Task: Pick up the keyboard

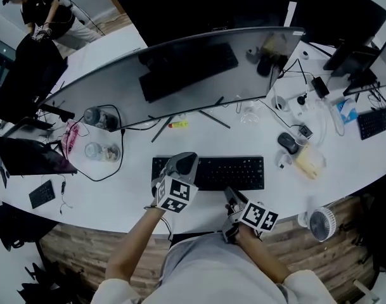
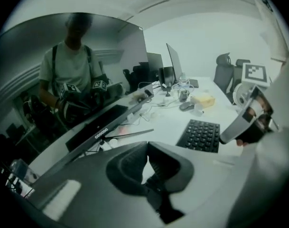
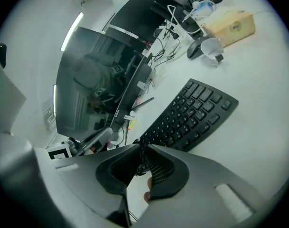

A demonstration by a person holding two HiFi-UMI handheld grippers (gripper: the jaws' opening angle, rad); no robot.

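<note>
Left gripper point(image 1: 182, 164) and right gripper point(image 1: 232, 196) — jaws pressed together, empty — hover at the black keyboard point(image 1: 227, 173), probably lining up a grasp.

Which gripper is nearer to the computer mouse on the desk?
Right. The right gripper is at the keyboard's near edge, left of the mouse; the left gripper is farther left.

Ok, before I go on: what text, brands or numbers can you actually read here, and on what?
"coocaa": on the curved monitor's lower bezel, read in the left gripper view.
Key legends on the keyboard: too small and blurred to read.
Faces of the marker cube: black-and-white square patterns only, no lettering.
Nothing else in these views is legible.
</note>
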